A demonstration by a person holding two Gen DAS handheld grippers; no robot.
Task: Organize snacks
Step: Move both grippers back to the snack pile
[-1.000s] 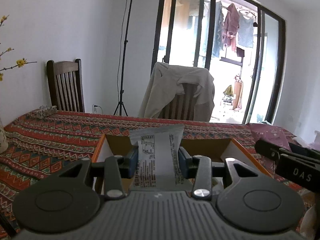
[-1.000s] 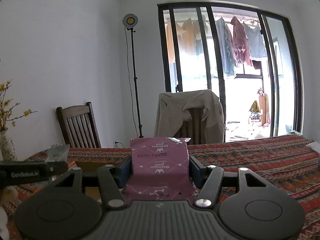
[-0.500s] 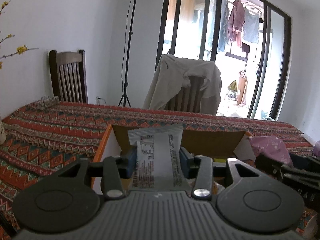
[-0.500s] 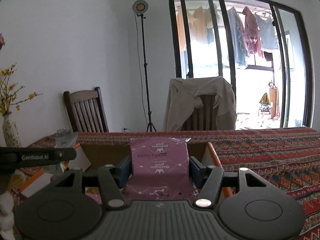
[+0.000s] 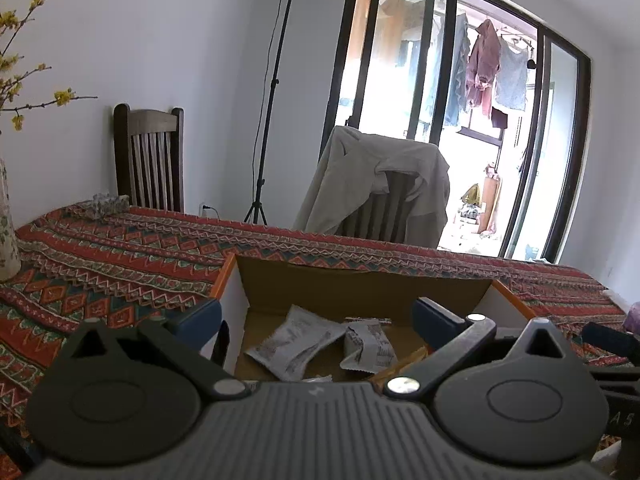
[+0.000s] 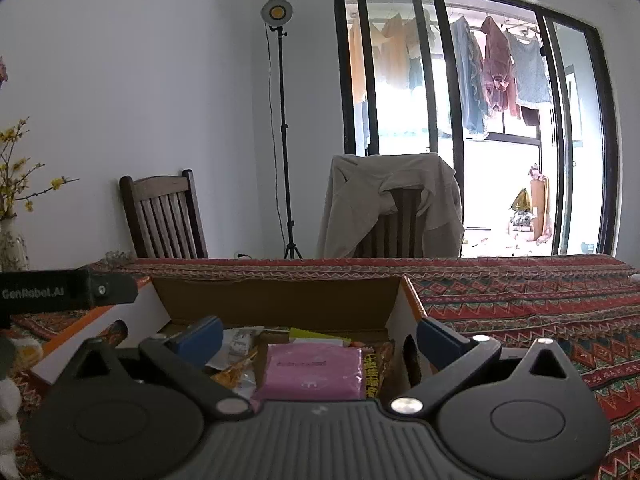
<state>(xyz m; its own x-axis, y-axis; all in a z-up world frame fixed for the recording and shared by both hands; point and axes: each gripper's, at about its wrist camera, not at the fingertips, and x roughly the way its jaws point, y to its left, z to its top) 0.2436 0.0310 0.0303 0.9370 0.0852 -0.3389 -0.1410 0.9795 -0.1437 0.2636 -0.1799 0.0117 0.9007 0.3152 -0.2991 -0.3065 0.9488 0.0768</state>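
Release step, both sides. Left wrist view: left gripper jaws opening, spread wide, nothing between pads. White snack packets lie loose on floor of cardboard box, below and beyond the fingers.

Right wrist view: right gripper jaws likewise opening, empty. Pink snack pack lies flat in the box among other packets, just under the tongs, apparently untouched by them.

Next move, est.: lift both grippers clear of box walls w/o snagging packets, then locate remaining snacks on table.
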